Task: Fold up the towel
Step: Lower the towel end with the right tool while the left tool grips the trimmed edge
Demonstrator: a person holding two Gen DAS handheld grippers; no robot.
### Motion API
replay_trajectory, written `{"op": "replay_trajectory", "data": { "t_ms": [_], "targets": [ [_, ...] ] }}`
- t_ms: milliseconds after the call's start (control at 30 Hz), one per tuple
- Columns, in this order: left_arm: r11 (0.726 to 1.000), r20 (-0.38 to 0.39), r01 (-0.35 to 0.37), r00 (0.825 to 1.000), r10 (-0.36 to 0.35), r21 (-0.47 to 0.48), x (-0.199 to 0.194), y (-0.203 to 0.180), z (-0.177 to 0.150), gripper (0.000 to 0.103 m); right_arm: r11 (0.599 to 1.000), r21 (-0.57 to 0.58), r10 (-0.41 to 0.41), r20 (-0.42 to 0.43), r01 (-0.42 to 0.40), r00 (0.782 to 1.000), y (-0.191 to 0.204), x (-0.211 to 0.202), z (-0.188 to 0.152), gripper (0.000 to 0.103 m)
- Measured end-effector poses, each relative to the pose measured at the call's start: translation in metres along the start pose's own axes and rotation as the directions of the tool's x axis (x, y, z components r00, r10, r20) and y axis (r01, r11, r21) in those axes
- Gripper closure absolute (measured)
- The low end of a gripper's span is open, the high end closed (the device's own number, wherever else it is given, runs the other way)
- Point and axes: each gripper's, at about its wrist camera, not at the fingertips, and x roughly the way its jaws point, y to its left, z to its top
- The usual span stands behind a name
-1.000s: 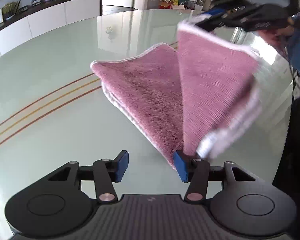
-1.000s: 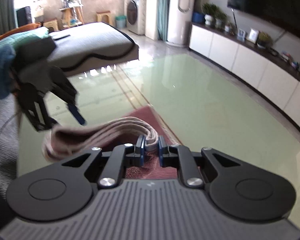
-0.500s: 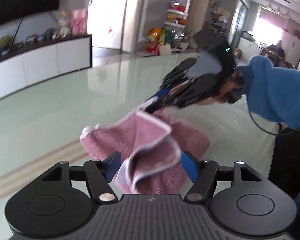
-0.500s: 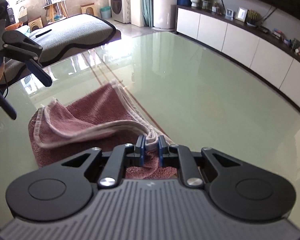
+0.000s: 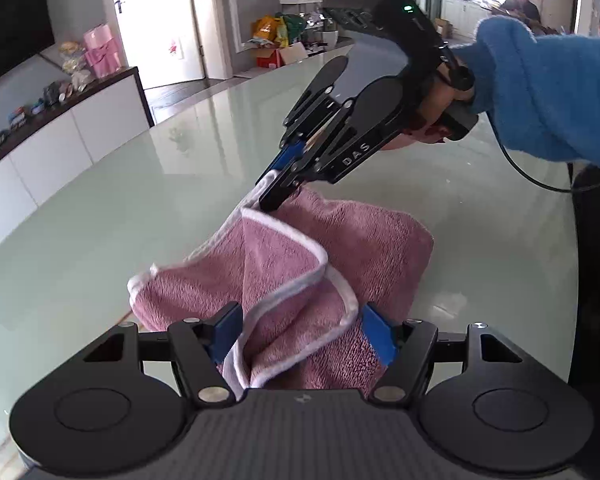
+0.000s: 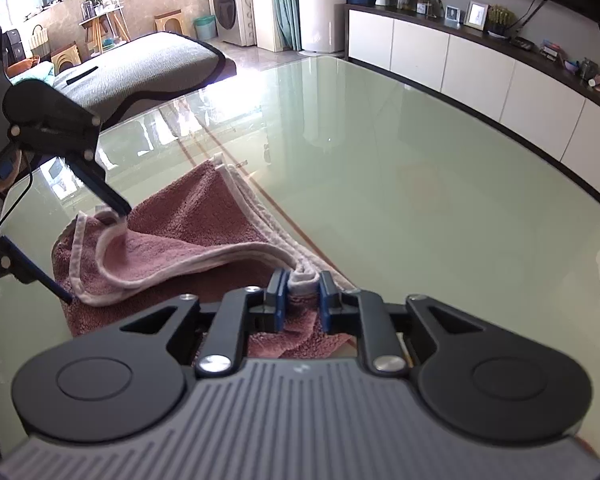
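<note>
A pink towel [image 5: 284, 264] with a white hem lies partly doubled on the pale green glass table [image 5: 100, 220]. My left gripper [image 5: 302, 332] is open, its blue pads wide apart with a loose fold of towel lying between them. In the right wrist view the left gripper [image 6: 92, 254] hangs over the towel's [image 6: 188, 220] near left corner, one finger touching the curled hem. My right gripper [image 6: 303, 296] pinches a bunched hem corner low over the table; its jaws are opening slightly, the cloth still between the pads. The right gripper [image 5: 272, 196] points steeply down at the towel's far edge.
A hand in a blue fleece sleeve [image 5: 540, 92] holds the right gripper, a black cable trailing from it. Brown stripes run under the glass table [image 6: 420, 200] beside the towel. White low cabinets [image 6: 480, 68] line the wall beyond the table's curved edge.
The lifted half of the towel has come down over the lower half as the right gripper sank. The left gripper's jaws widened and it rose and rolled. The right pads stand slightly further apart.
</note>
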Motion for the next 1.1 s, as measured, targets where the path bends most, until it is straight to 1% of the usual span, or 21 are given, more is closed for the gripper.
{"op": "replay_trajectory", "data": {
  "t_ms": [67, 233, 300, 333, 367, 400, 433, 467, 500, 533, 567, 667, 800, 833, 933, 1000, 1100],
  "targets": [
    [1.000, -0.010, -0.017, 1.000, 0.017, 0.026, 0.004, 0.000, 0.003, 0.033, 1.000, -0.004, 0.000, -0.003, 0.000, 1.000, 0.000, 0.001, 0.000, 0.087],
    [0.994, -0.056, -0.014, 0.998, 0.020, 0.113, 0.015, -0.006, 0.006, 0.033, 1.000, -0.001, -0.001, 0.003, 0.001, 1.000, -0.003, 0.002, 0.000, 0.087],
    [0.992, -0.068, -0.018, 0.997, 0.027, 0.127, 0.018, -0.005, 0.006, 0.034, 1.000, -0.005, -0.010, 0.004, 0.010, 1.000, -0.003, 0.001, 0.000, 0.085],
    [0.992, -0.070, -0.017, 0.997, 0.026, 0.126, 0.019, -0.004, 0.007, 0.037, 1.000, -0.008, -0.016, 0.004, 0.016, 1.000, -0.003, 0.001, 0.001, 0.085],
    [0.993, -0.069, -0.015, 0.997, 0.023, 0.117, 0.019, -0.001, 0.007, 0.046, 1.000, -0.011, -0.021, 0.004, 0.021, 1.000, -0.002, 0.000, 0.000, 0.085],
    [0.994, -0.069, -0.015, 0.997, 0.022, 0.105, 0.019, 0.003, 0.008, 0.052, 1.000, -0.011, -0.024, 0.005, 0.024, 1.000, -0.002, 0.000, 0.000, 0.085],
    [0.995, -0.069, -0.018, 0.997, 0.025, 0.096, 0.020, 0.005, 0.009, 0.066, 1.000, -0.011, -0.026, 0.006, 0.026, 1.000, -0.001, -0.001, 0.000, 0.085],
    [0.996, -0.067, -0.033, 0.997, 0.039, 0.087, 0.020, 0.009, 0.009, 0.075, 1.000, -0.012, -0.027, 0.009, 0.027, 1.000, -0.001, -0.001, -0.001, 0.085],
    [0.996, -0.063, -0.053, 0.996, 0.058, 0.077, 0.021, 0.013, 0.009, 0.077, 1.000, -0.013, -0.028, 0.013, 0.028, 1.000, 0.000, -0.002, -0.002, 0.085],
    [0.995, -0.060, -0.072, 0.995, 0.076, 0.067, 0.021, 0.017, 0.008, 0.083, 1.000, -0.014, -0.027, 0.018, 0.027, 0.999, 0.001, -0.003, -0.002, 0.084],
    [0.995, -0.051, -0.088, 0.995, 0.090, 0.044, 0.019, 0.022, 0.008, 0.086, 1.000, -0.015, -0.026, 0.023, 0.027, 0.999, 0.002, -0.004, -0.002, 0.085],
    [0.994, -0.018, -0.102, 0.995, 0.102, -0.039, 0.014, 0.038, 0.007, 0.086, 1.000, -0.015, -0.014, 0.049, 0.014, 0.999, 0.002, -0.009, -0.003, 0.089],
    [0.979, 0.002, -0.138, 0.990, 0.140, -0.153, 0.012, 0.061, 0.001, 0.087, 1.000, -0.007, -0.008, 0.069, 0.009, 0.998, -0.001, -0.013, -0.001, 0.090],
    [0.976, 0.003, -0.142, 0.989, 0.145, -0.167, 0.012, 0.064, 0.000, 0.087, 1.000, -0.006, -0.011, 0.069, 0.011, 0.998, -0.002, -0.013, -0.001, 0.090],
    [0.955, 0.016, -0.163, 0.985, 0.172, -0.248, 0.014, 0.079, -0.005, 0.087, 1.000, -0.001, -0.020, 0.075, 0.020, 0.997, -0.003, -0.013, -0.001, 0.090],
    [0.936, 0.025, -0.167, 0.983, 0.184, -0.311, 0.015, 0.089, -0.013, 0.087, 1.000, 0.007, -0.026, 0.083, 0.026, 0.996, -0.005, -0.011, -0.001, 0.090],
    [0.910, 0.034, -0.181, 0.977, 0.208, -0.372, 0.018, 0.101, -0.023, 0.087, 1.000, 0.014, -0.027, 0.091, 0.026, 0.995, -0.007, -0.010, -0.002, 0.090]
  ]
}}
